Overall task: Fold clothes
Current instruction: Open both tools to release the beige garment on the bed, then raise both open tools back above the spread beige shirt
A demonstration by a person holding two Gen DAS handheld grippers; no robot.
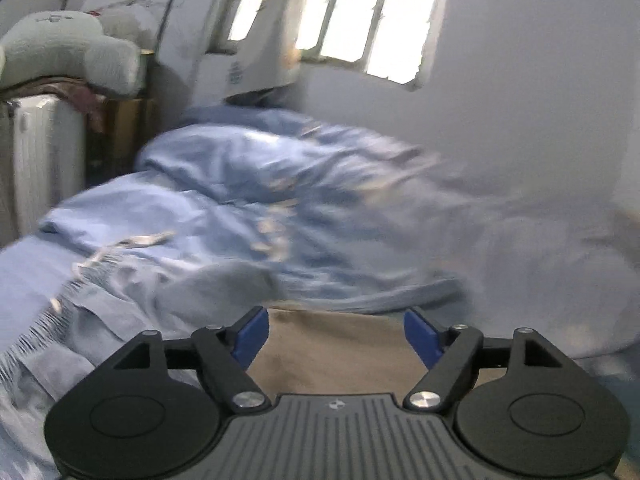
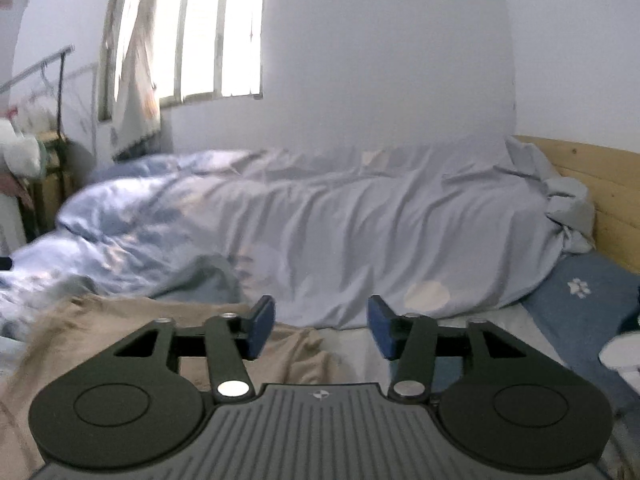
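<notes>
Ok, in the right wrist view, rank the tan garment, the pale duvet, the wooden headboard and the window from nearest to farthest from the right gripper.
From the right gripper, jaws open and empty:
1. Tan garment, directly below and left of the fingers.
2. Pale duvet, heaped across the bed ahead.
3. Wooden headboard, far right, behind the duvet's end.
4. Window, upper left in the back wall.

Two grippers show, one in each wrist view: the left gripper [image 1: 337, 334] and the right gripper [image 2: 322, 330], each with two blue pads [image 1: 252, 336] and nothing between them. One tan garment [image 2: 120, 320] lies on the bed, beside one heaped blue duvet [image 2: 320, 224] and one dark blue pillow [image 2: 580, 300]. One window [image 2: 200, 32], one curtain [image 2: 138, 64], one wooden headboard [image 2: 600, 184], one white radiator [image 1: 36, 160] and one pale green plush cushion [image 1: 64, 48] complete the count.
</notes>
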